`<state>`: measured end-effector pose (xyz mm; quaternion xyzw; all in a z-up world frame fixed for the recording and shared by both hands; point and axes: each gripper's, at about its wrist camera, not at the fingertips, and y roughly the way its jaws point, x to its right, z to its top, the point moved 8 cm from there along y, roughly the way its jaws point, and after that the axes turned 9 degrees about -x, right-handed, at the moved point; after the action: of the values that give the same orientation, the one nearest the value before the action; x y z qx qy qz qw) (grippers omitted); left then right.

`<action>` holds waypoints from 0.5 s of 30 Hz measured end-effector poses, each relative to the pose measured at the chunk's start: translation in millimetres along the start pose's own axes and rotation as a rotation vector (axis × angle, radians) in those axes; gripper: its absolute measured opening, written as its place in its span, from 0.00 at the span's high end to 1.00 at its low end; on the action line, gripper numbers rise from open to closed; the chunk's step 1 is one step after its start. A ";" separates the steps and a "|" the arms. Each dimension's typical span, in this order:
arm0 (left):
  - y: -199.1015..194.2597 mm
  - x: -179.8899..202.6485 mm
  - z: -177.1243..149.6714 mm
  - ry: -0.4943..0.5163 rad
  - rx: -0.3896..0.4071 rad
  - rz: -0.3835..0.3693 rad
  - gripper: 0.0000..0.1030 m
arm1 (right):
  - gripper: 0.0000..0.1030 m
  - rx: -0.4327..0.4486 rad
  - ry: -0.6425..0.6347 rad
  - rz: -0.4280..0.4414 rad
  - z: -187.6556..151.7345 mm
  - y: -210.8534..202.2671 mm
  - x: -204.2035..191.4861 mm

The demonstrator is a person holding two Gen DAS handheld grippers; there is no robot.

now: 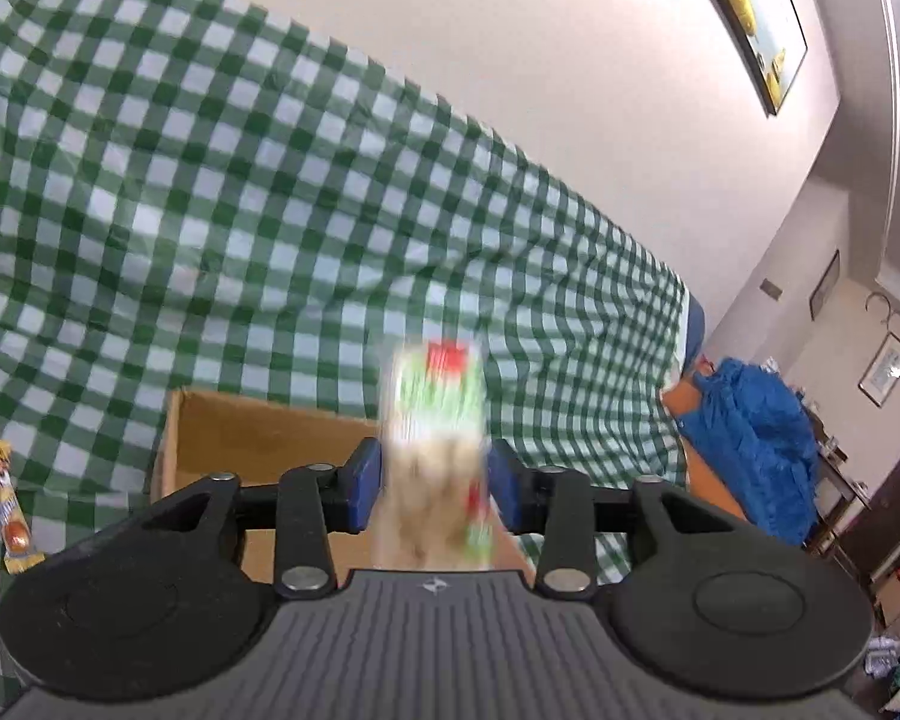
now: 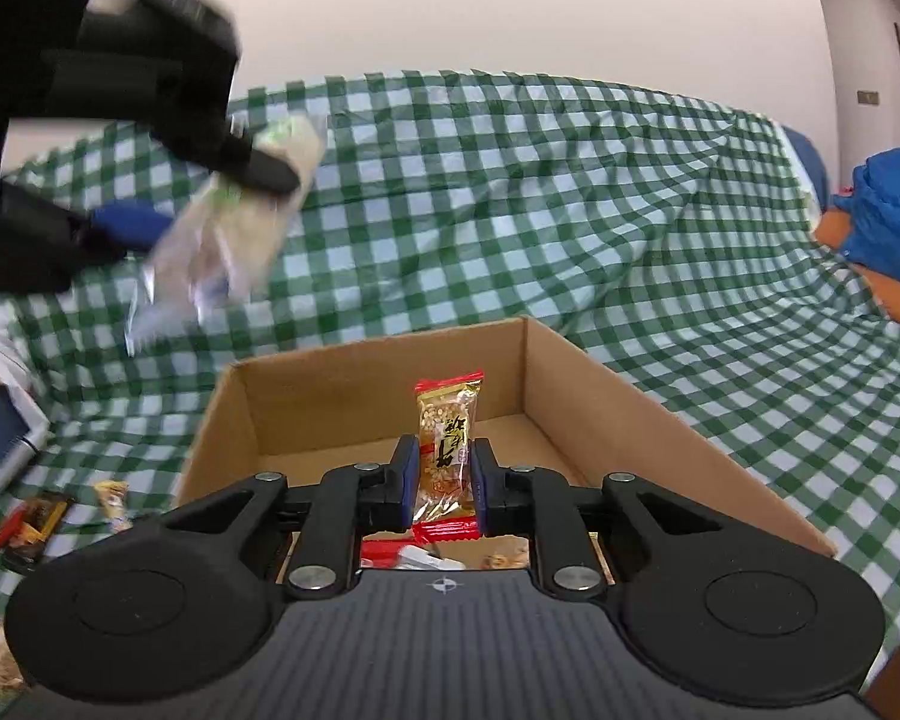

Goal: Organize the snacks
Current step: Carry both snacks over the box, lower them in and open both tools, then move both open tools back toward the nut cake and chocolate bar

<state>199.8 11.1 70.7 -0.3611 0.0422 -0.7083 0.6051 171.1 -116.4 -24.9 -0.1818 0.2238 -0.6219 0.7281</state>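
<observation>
Right gripper [image 2: 444, 474], with its blue-padded black fingers, is clamped on a small clear-and-gold wrapped peanut bar with red crimped ends [image 2: 448, 453]; the bar stands upright between the pads, over the near part of an open brown cardboard box [image 2: 660, 414]. Under the fingers, on the box floor at its near edge, lie a few more wrapped snacks [image 2: 426, 557], red, white and tan, mostly hidden by the gripper body.

Left gripper [image 1: 435, 483] has a blurred, clear-wrapped pale snack with green and red print [image 1: 435, 420] between its blue pads. Its own view shows a thin gap on each side of the packet, and the blur leaves it unclear whether the pads press on it. From the right wrist camera the same gripper [image 2: 210, 204] shows high at the upper left, above the box's far left corner and well clear of it, with the packet [image 2: 234, 228] slanting down out of the fingers.

The box rests on a green-and-white checked cloth [image 2: 510, 192] that also rises behind it. On the cloth beside the box's left wall lies a thin gold-wrapped candy bar [image 1: 9, 504]; the right wrist view shows a dark red-ended packet [image 2: 30, 525] and a pale gold one [image 2: 113, 498] there. At the cloth's far right edge sits a bright blue bundle of fabric [image 2: 888, 210] on an orange surface [image 2: 870, 276].
</observation>
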 end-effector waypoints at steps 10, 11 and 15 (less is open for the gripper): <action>-107.3 -62.7 -0.2 0.000 0.128 0.075 0.62 | 0.46 0.005 -0.058 -0.055 -10.3 -2.1 -4.7; -120.5 -77.6 -6.2 0.001 0.133 0.109 0.66 | 0.46 0.007 -0.068 -0.057 -11.0 -3.5 -5.4; -160.3 -140.0 -36.9 0.050 0.113 0.279 0.84 | 0.46 0.026 -0.120 -0.063 -17.0 -15.2 -13.2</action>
<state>47.5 163.8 58.8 -0.2994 0.0669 -0.6271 0.7159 147.5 -105.6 -29.5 -0.2162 0.1657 -0.6352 0.7227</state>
